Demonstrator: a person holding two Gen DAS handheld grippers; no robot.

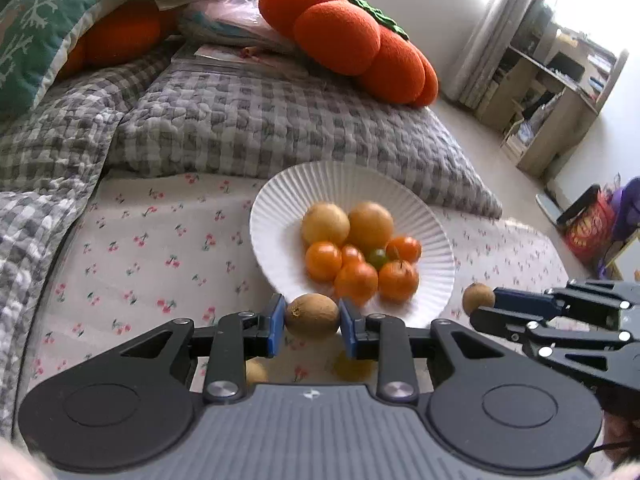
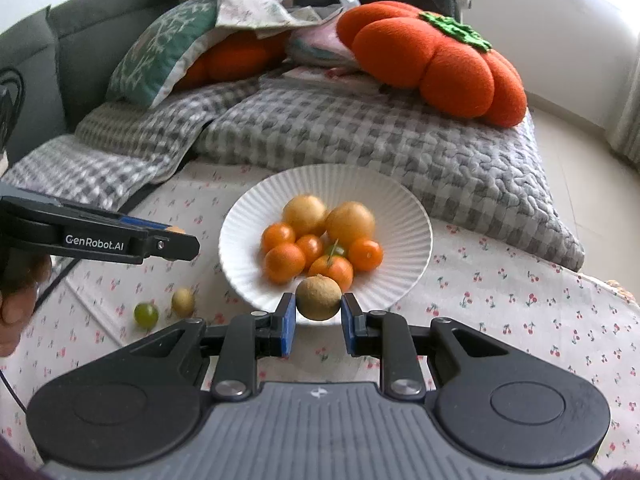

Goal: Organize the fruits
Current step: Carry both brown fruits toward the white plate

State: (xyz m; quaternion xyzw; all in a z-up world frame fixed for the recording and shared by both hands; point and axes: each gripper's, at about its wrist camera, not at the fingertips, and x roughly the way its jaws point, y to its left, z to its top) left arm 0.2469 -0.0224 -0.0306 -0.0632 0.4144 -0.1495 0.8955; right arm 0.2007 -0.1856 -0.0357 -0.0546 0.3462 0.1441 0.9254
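The left gripper (image 1: 312, 322) pinches an oval brown fruit (image 1: 312, 315), long side across its blue pads. The right gripper (image 2: 319, 317) pinches a round brown fruit (image 2: 319, 298). The white ribbed plate (image 2: 394, 200) lies just ahead of both, about equally near. It holds two yellow fruits, about five orange ones and one green. Two small fruits wait on the cherry-print cloth (image 2: 500, 304).

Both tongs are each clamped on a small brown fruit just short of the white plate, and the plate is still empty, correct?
Not empty. The white plate already holds a pile of orange and yellow fruits, clear in the right wrist view. The left tongs and right tongs each do grip a brown fruit.
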